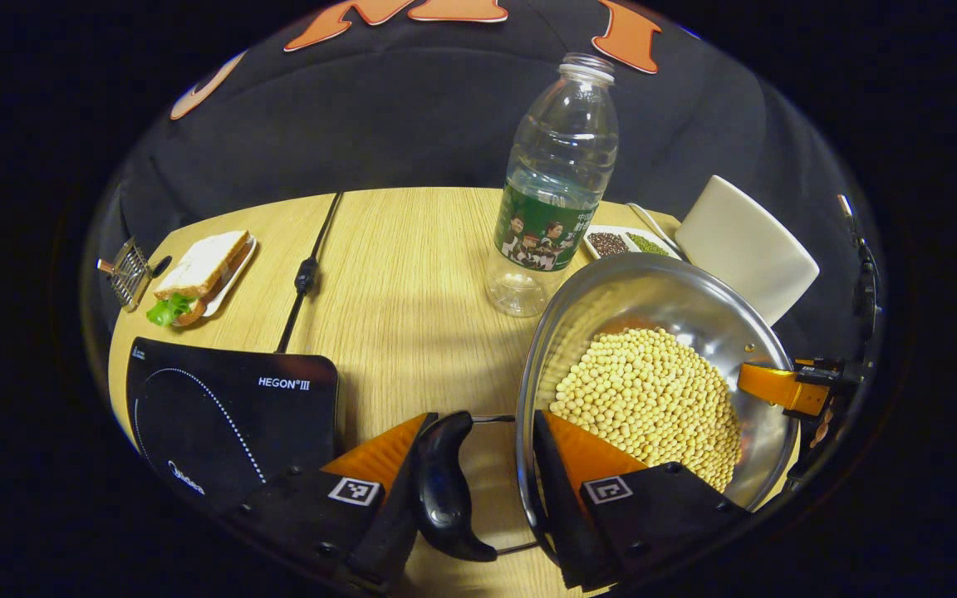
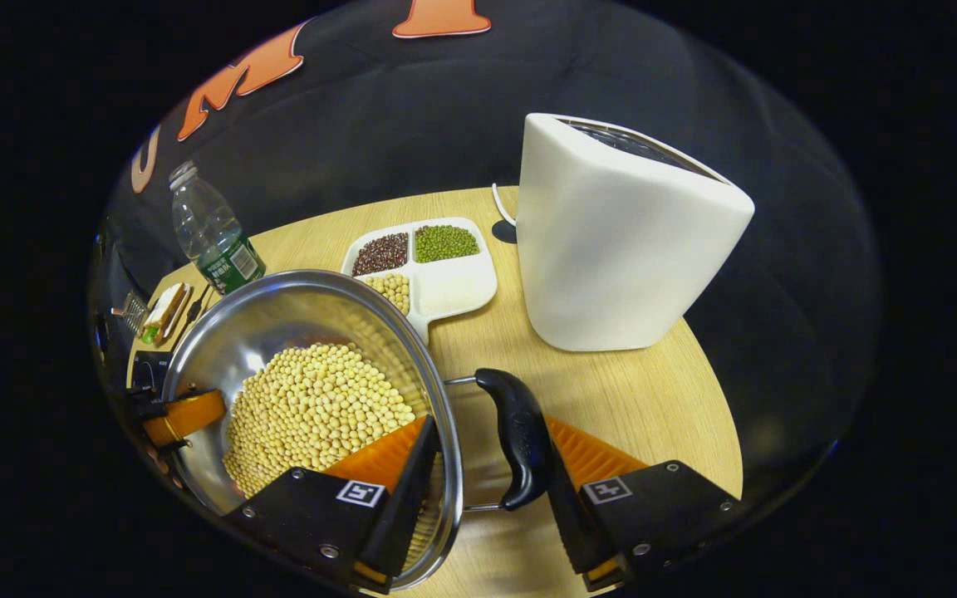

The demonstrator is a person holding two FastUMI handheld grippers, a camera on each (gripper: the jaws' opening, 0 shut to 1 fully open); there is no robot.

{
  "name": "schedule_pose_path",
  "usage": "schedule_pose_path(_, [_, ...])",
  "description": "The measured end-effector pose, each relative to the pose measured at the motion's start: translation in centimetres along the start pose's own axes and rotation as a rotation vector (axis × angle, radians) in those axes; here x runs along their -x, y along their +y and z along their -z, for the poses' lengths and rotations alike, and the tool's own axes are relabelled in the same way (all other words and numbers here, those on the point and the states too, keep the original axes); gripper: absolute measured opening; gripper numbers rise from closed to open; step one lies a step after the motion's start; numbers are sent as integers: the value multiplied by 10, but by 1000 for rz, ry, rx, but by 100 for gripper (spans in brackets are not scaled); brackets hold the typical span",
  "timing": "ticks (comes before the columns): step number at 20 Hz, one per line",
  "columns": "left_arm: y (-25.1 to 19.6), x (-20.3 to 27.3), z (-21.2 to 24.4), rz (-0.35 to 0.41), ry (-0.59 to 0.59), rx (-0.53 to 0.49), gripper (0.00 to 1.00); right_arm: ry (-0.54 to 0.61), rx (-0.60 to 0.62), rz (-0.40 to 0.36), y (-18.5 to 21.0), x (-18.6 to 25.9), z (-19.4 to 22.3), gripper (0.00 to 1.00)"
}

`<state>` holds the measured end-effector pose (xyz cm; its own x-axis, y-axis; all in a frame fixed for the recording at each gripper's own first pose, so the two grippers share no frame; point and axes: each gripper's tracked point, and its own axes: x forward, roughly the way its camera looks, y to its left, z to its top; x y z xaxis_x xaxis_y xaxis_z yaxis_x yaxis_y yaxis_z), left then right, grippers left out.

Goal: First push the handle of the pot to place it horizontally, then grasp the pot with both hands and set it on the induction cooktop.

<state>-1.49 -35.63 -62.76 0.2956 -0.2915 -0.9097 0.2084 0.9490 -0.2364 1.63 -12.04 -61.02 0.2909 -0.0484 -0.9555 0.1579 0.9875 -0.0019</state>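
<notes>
Round, polished steel pot (image 1: 699,311) heaped with pale soybeans (image 1: 653,399) stood on the wood-grain table (image 1: 412,282), right of the flat black induction cooktop (image 1: 229,415). It had two curved black handles. The left gripper (image 1: 487,465) straddled one handle (image 1: 445,490) and the rim, the right gripper (image 2: 487,465) the other (image 2: 516,432); neither grip's firmness could be judged. One clear plastic bottle (image 1: 557,183); cooktop partly cut off.

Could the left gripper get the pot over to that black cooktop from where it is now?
Probably yes. The left gripper already straddles the pot's rim and handle, and the induction cooktop lies just beside it across bare table. The bottle stands farther back, out of the path.
</notes>
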Motion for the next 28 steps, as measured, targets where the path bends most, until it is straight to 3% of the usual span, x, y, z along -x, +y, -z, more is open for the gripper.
schedule_pose_path(7, [1, 12, -9, -18, -73, -16, 71, -17, -17, 26, 3, 11, 4, 65])
schedule_pose_path(14, [21, 69, -33, -8, -161, -1, 68, -136, 1, 51, 21, 80, -11, 65])
schedule_pose_path(17, [42, 101, -35, -17, -181, 5, 71, -155, 14, 38, 42, 110, -11, 65])
schedule_pose_path(19, [61, 122, -37, -33, -197, 6, 68, -164, 23, 21, 64, 125, -11, 65])
schedule_pose_path(21, [82, 146, -39, -51, -211, 4, 74, -171, 35, 1, 86, 134, -12, 65])
schedule_pose_path(22, [94, 152, -38, -58, -217, 5, 68, -174, 44, -9, 98, 139, -12, 65])
schedule_pose_path(23, [106, 160, -38, -67, -220, 8, 71, -181, 53, -19, 112, 149, -12, 60])
schedule_pose_path(24, [118, 169, -38, -77, -225, 12, 71, -183, 67, -29, 123, 154, -12, 65])
schedule_pose_path(25, [130, 178, -38, -89, -226, 14, 71, -186, 80, -40, 136, 158, -12, 60])
schedule_pose_path(27, [155, 195, -37, -116, -230, 23, 71, -185, 103, -67, 161, 165, -12, 65])
schedule_pose_path(28, [167, 201, -37, -128, -233, 30, 67, -180, 114, -82, 176, 168, -13, 60])
